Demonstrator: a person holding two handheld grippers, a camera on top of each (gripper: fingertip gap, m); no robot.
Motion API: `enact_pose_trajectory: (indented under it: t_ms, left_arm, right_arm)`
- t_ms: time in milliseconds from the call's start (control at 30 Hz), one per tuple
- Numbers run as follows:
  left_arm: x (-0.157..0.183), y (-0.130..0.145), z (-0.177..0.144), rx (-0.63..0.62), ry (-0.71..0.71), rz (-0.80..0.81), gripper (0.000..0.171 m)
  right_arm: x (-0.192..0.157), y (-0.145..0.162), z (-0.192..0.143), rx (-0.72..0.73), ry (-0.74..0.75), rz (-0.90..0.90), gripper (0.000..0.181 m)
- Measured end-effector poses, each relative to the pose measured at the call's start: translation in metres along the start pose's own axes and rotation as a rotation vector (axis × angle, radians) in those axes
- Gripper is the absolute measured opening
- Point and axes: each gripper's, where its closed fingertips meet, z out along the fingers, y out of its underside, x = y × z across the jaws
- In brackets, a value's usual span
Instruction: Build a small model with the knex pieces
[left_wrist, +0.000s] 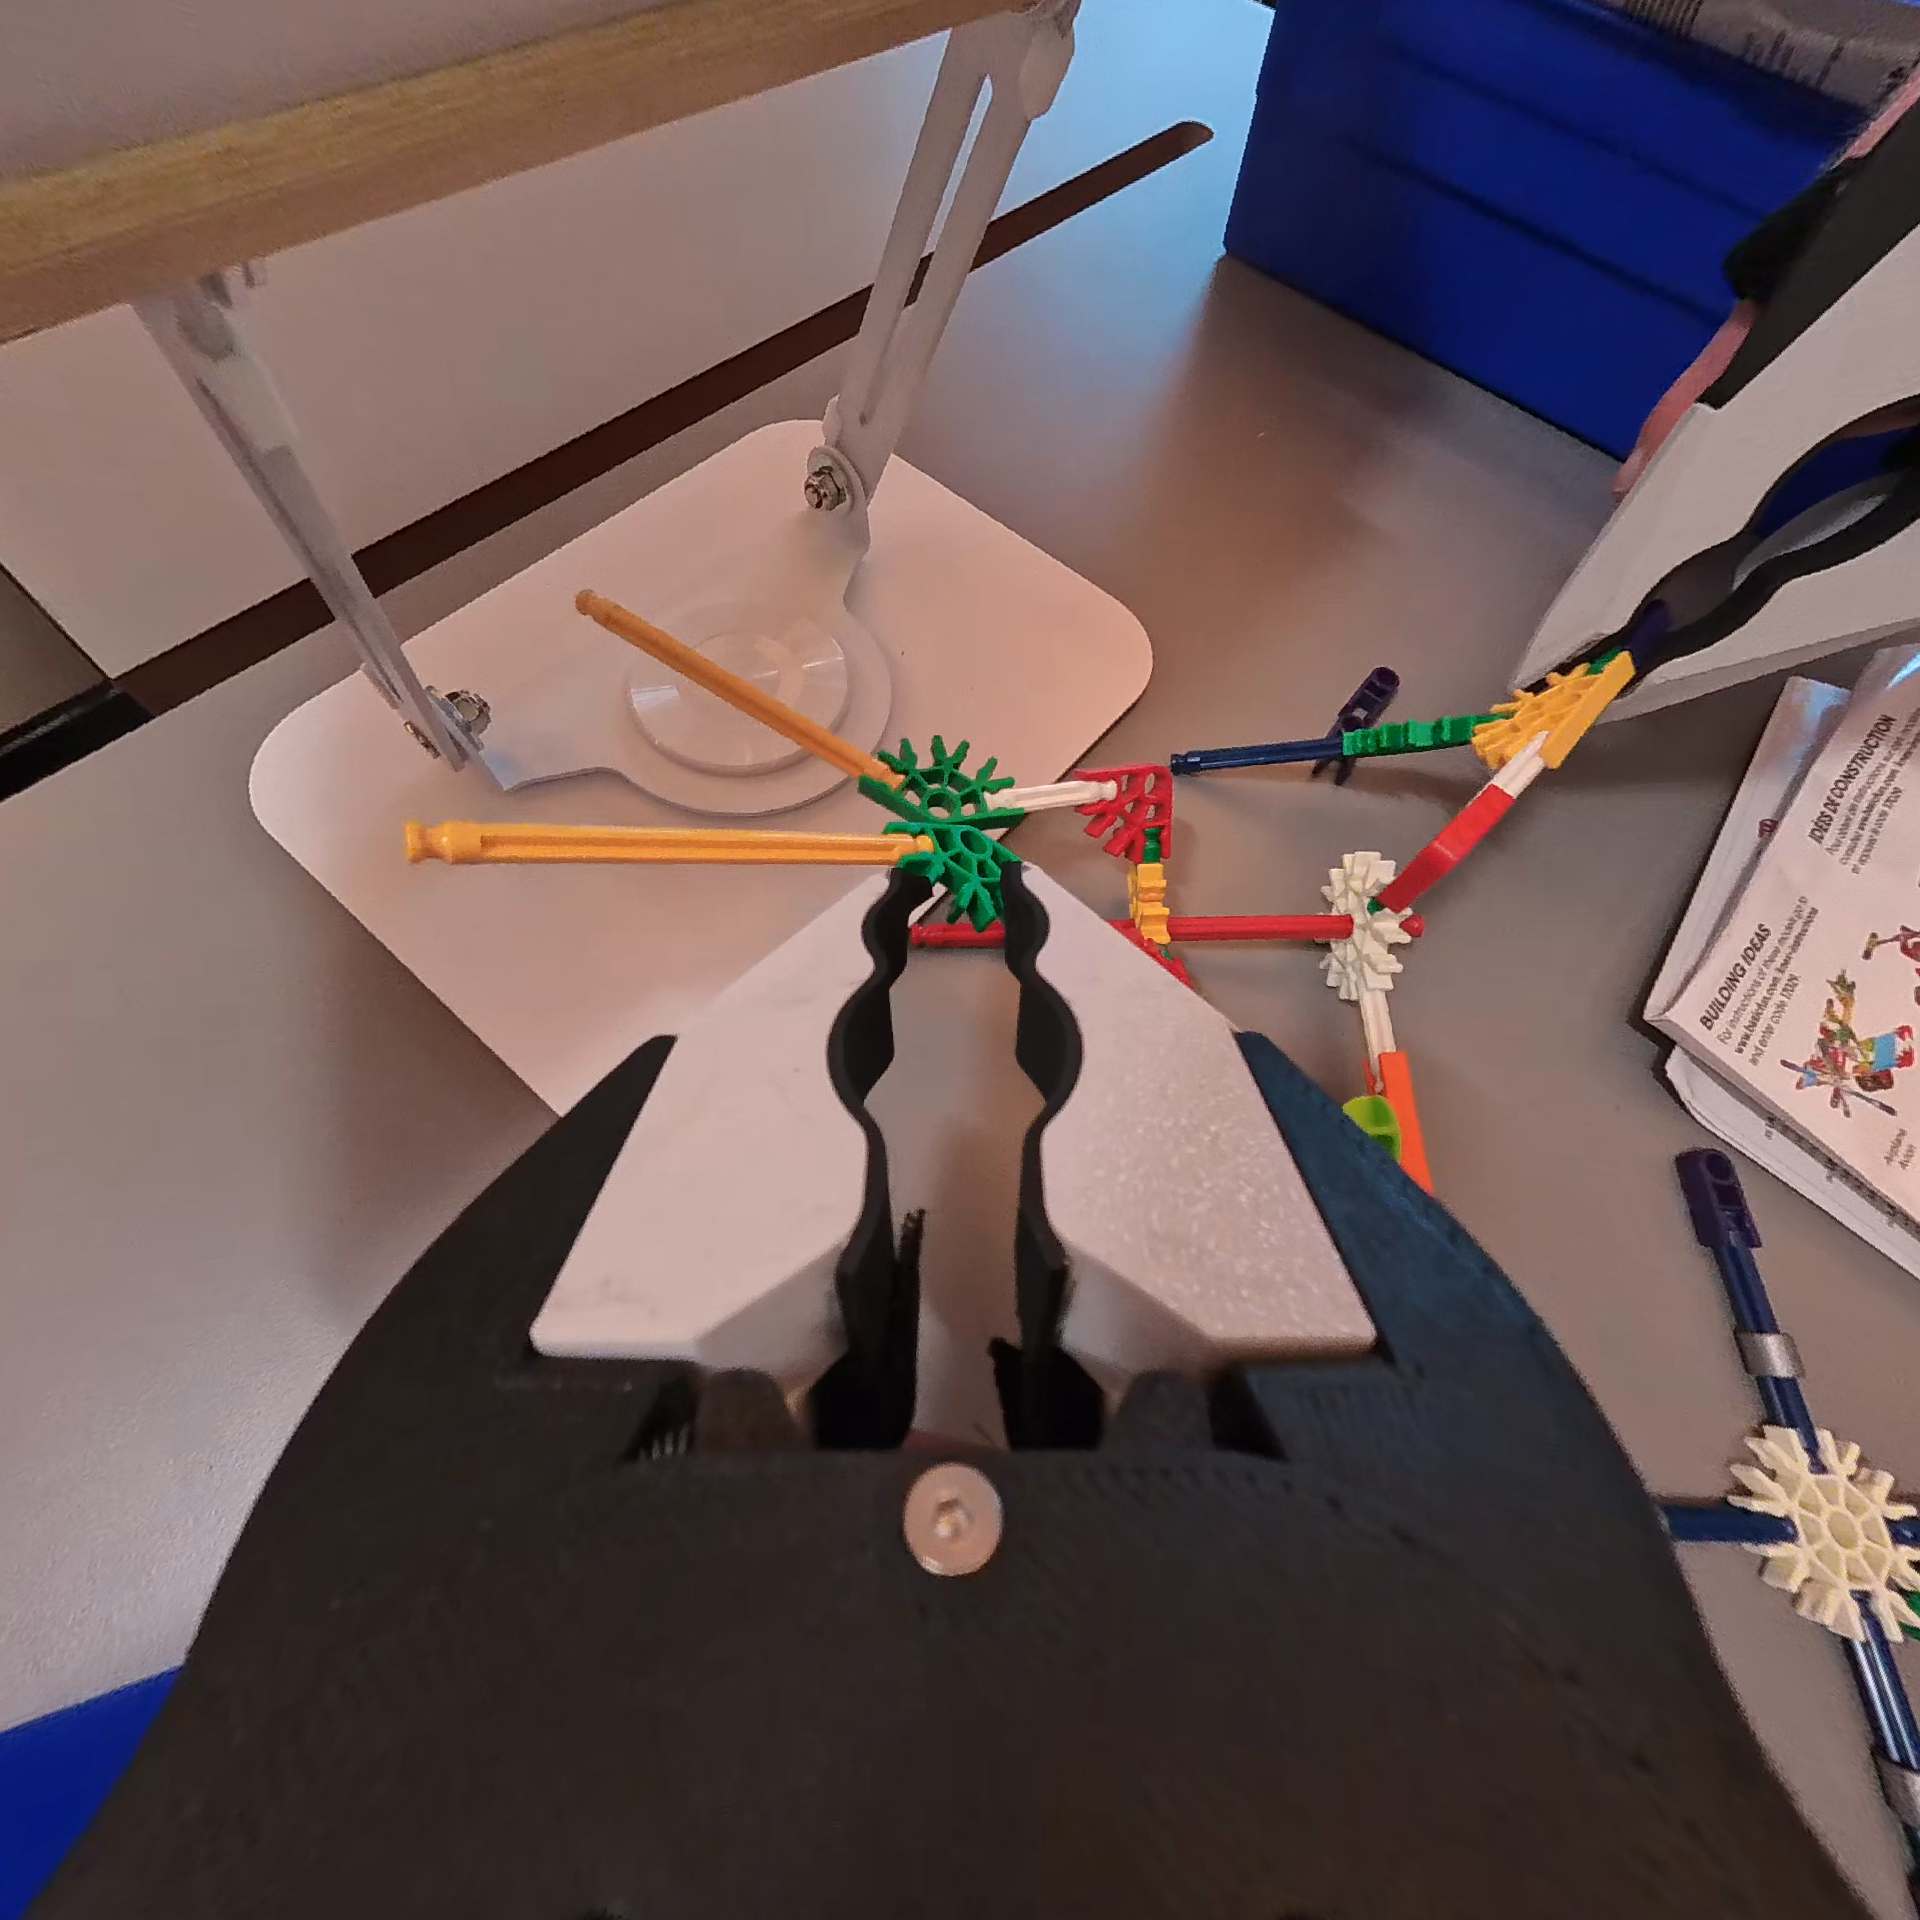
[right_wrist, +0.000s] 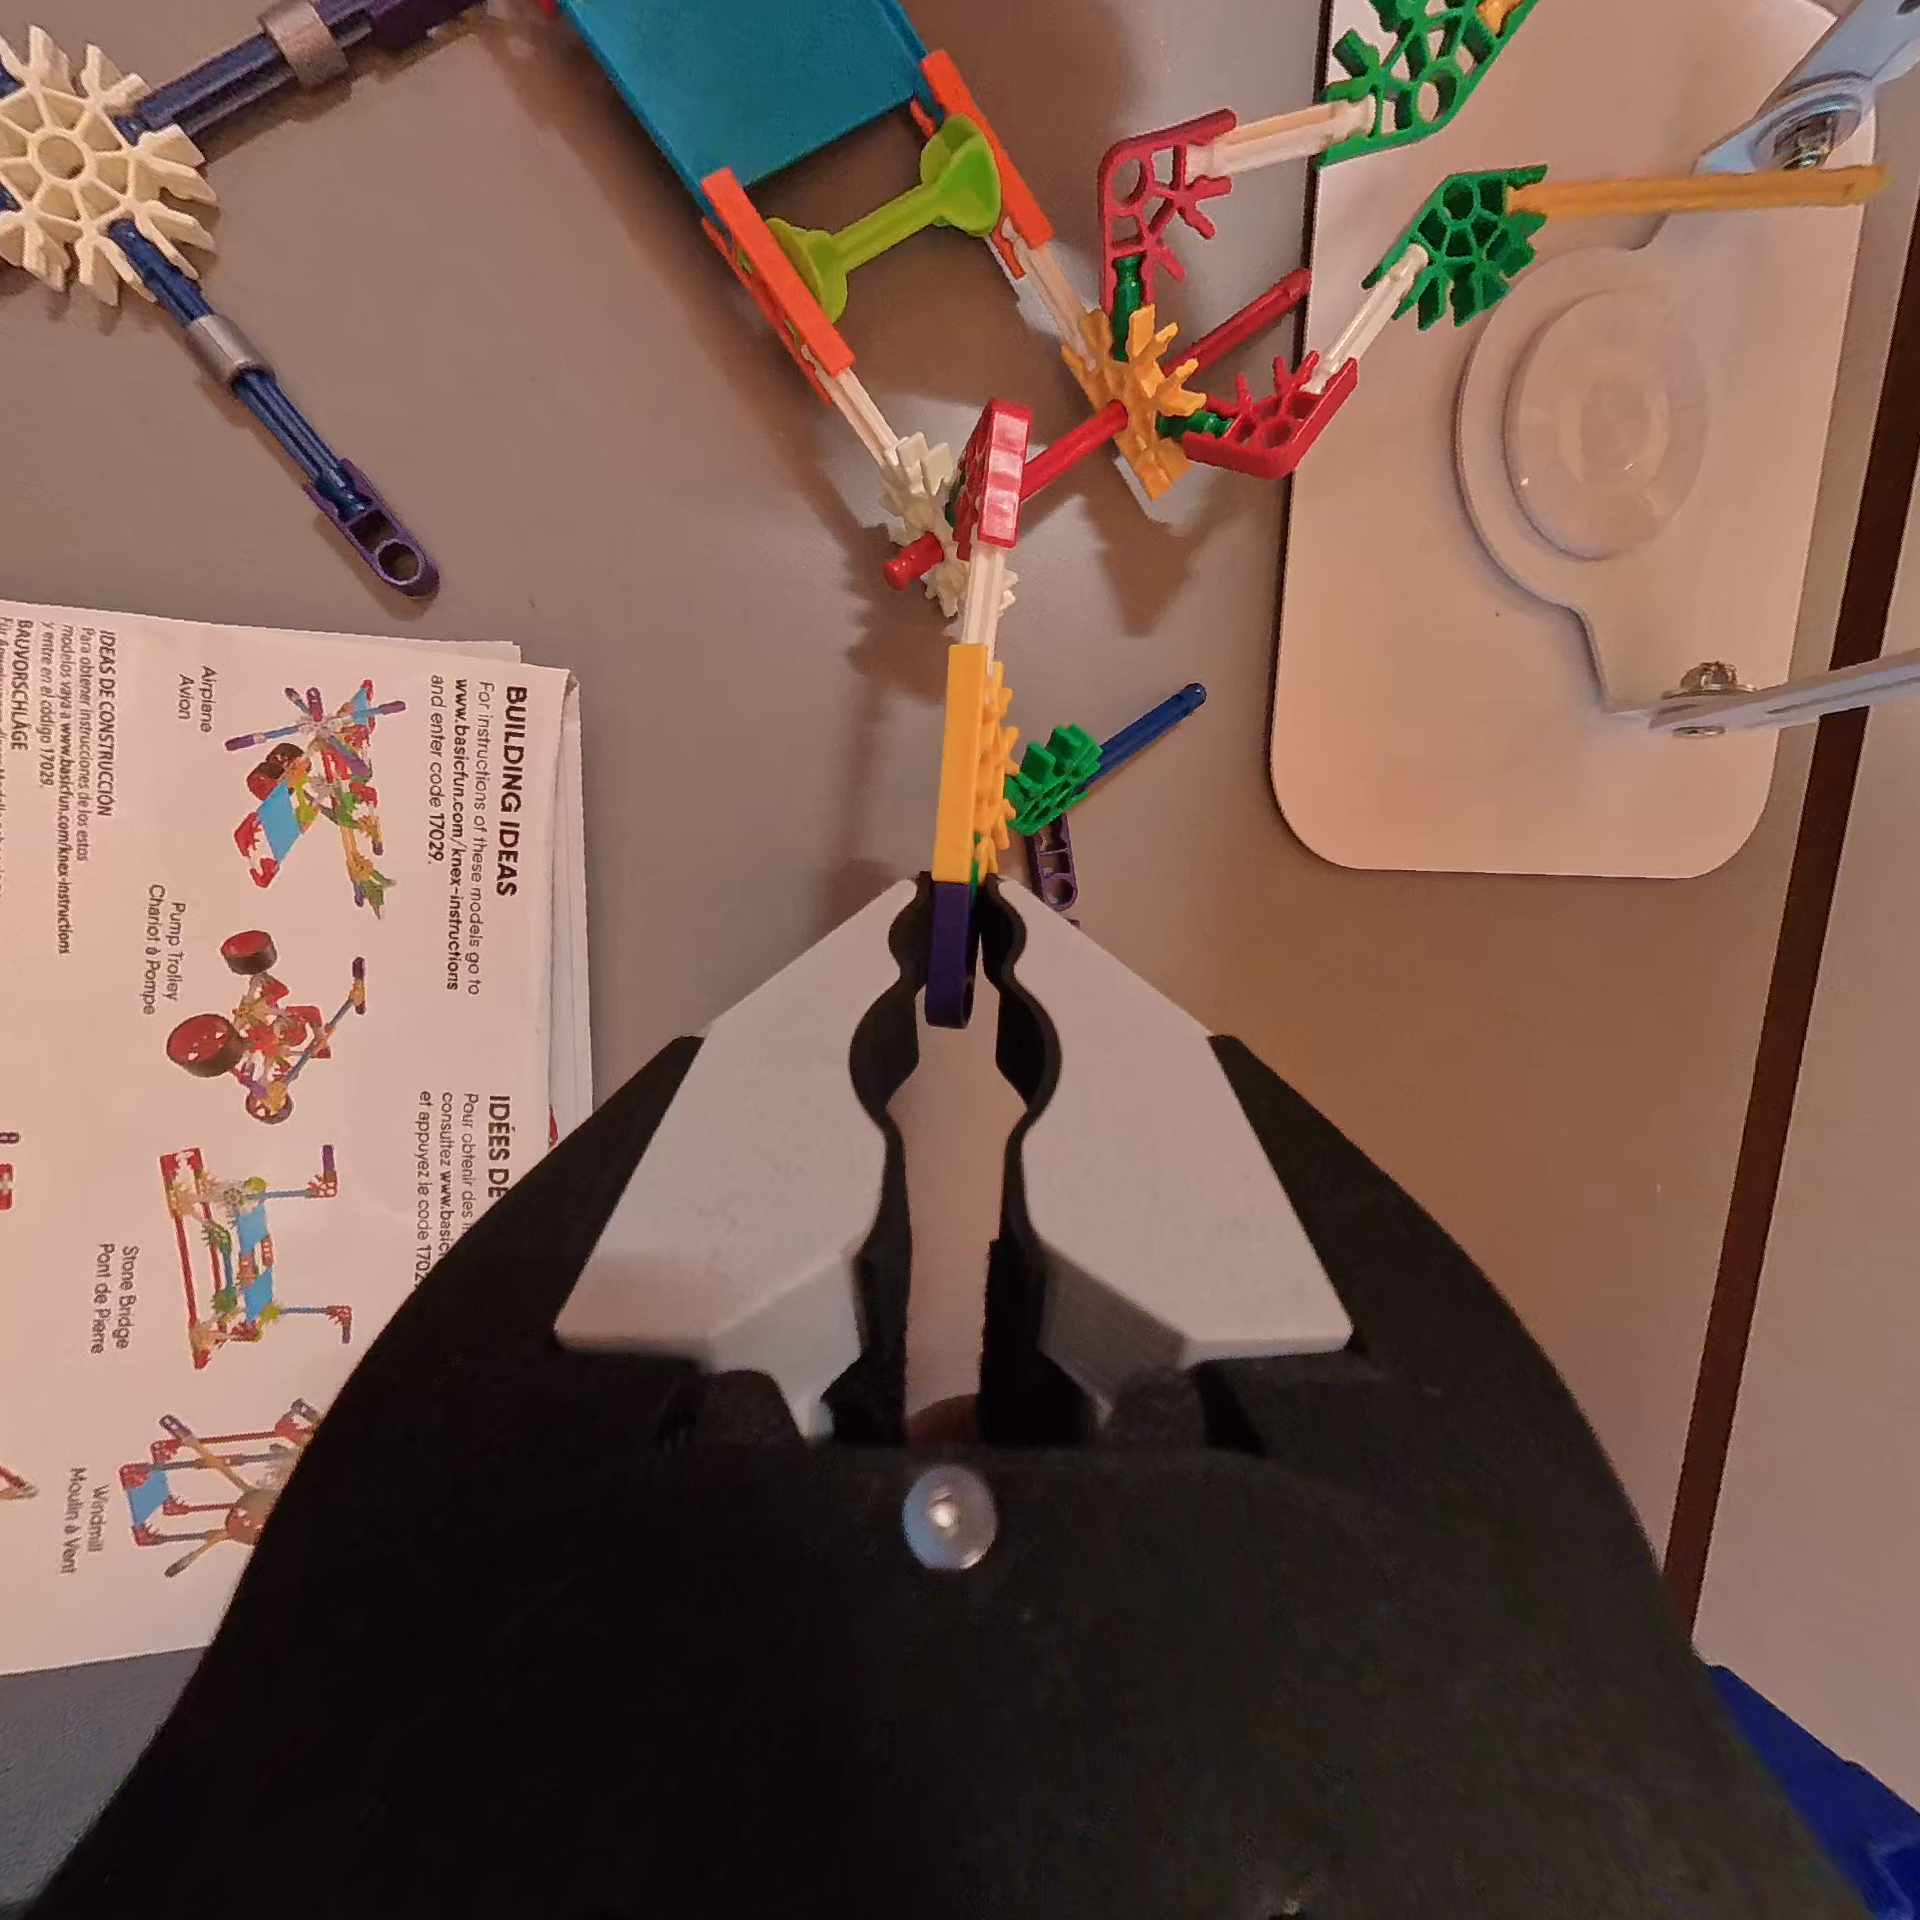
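The left claw (left_wrist: 954, 888) has white wedge-shaped fingers lined with black wavy pads (left_wrist: 871, 1023). Its jaws stand narrowly apart, the tips gripping a green snowflake-shaped connector (left_wrist: 961, 857) of hard plastic. Two ribbed yellow rods (left_wrist: 665, 842) run from the green connectors out over a white stand base (left_wrist: 997, 613), a smooth rounded plate bearing a clear disc (left_wrist: 774, 691) and two bolted metal struts (left_wrist: 914, 260).

The right claw (right_wrist: 954, 904), of the same build, is closed on a flat dark-blue clip (right_wrist: 951, 956) at the other end of the toy model (right_wrist: 1127, 390). A yellow connector (right_wrist: 966, 758) joins the clip; a green connector with a blue rod (right_wrist: 1148, 727) branches from it. In the left wrist view, this claw (left_wrist: 1636, 665) shows at the right edge.

The model is a frame of thin plastic rods and toothed connectors in red, white, yellow and green, with a teal panel (right_wrist: 748, 83), orange clips (right_wrist: 774, 275) and a lime spool (right_wrist: 894, 223). It lies across the middle of the matte grey worktop (right_wrist: 582, 416), touching the base's edge.

A printed leaflet (right_wrist: 270, 1039) lies at the worktop's edge beside the right claw; it carries multilingual text and coloured model drawings. A separate assembly of an ivory snowflake connector (right_wrist: 83, 166) with blue rods lies near it. A blue bin (left_wrist: 1507, 187) stands at the far edge.
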Motion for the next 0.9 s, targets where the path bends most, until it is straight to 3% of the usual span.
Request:
enact_pose_trajectory:
  t_ms: [900]
  left_arm:
    - [0.004, 0.003, 0.008, -0.012, -0.003, 0.012, 0.015]
  right_arm:
    - [-0.023, -0.015, 0.000, 0.009, -0.053, -0.072, 0.007]
